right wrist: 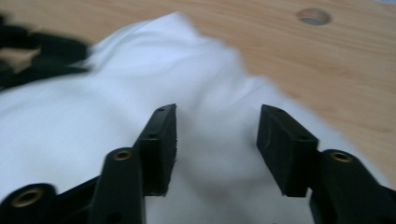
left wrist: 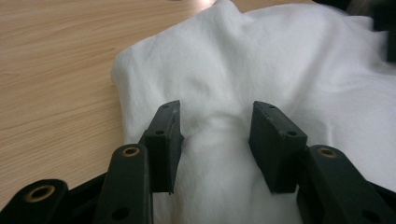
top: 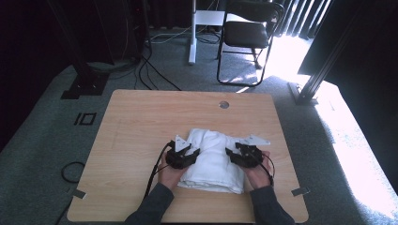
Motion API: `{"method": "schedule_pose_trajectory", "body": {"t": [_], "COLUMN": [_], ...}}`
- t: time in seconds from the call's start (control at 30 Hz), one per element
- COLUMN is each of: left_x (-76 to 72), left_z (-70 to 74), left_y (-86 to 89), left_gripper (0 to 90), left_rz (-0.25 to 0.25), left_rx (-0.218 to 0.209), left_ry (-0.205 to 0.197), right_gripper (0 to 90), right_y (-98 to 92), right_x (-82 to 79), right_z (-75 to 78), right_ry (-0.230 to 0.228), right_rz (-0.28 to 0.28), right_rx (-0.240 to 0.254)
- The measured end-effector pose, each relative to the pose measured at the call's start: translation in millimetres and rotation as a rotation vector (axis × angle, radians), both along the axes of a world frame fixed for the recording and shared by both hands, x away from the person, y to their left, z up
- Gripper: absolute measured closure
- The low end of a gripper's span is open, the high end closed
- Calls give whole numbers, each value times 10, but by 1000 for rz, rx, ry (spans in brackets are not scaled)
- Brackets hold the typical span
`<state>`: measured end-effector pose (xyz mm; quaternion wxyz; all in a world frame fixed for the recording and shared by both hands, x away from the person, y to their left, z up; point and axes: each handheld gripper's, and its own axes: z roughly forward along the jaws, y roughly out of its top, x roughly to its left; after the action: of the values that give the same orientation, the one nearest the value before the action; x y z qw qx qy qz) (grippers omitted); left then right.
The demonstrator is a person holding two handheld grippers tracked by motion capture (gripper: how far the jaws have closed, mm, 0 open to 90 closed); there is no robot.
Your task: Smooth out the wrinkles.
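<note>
White cloth (top: 212, 159) between hand-held grippers.

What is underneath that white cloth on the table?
The white cloth lies bunched on the wooden table, with wood showing all around it. Whether anything sits beneath its folds cannot be seen; the cloth covers that.

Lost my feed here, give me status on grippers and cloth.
Left gripper astride a cloth ridge, grip unclear. Right gripper open over the cloth. Table unobstructed.

The high view looks forward and down over the table (top: 141, 117). Both gripper views sit close, facing inward across the white cloth (top: 211, 159), roughly 3 and 9 o'clock.
</note>
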<state>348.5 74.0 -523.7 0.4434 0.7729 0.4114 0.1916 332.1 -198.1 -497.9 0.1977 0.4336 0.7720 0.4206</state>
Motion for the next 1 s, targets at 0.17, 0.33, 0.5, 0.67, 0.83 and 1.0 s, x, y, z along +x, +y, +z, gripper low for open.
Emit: {"method": "schedule_pose_trajectory", "body": {"t": [0.17, 0.33, 0.5, 0.67, 0.83, 1.0], "left_x": [-12, -22, 28, 218, 483, 736], "left_z": [-2, -6, -8, 10, 48, 83], "left_y": [-14, -30, 12, 130, 292, 465], "left_gripper": [549, 546, 542, 539, 533, 530], "left_rz": [4, 12, 40, 86, 148, 215], "left_rx": [5, 15, 24, 34, 55, 68], "left_ry": [-6, -19, -24, -32, -22, -3], "right_gripper": [430, 414, 411, 407, 404, 401], "right_y": [-30, -47, 18, 137, 345, 568], "right_x": [-167, -102, 31, 248, 517, 786], "right_z": [-267, -464, -495, -512, -484, -468], "right_ry": [92, 162, 143, 123, 115, 113], "right_rz": [80, 81, 71, 53, 48, 40], "right_rx": [-87, -94, -108, -91, -114, -111]}}
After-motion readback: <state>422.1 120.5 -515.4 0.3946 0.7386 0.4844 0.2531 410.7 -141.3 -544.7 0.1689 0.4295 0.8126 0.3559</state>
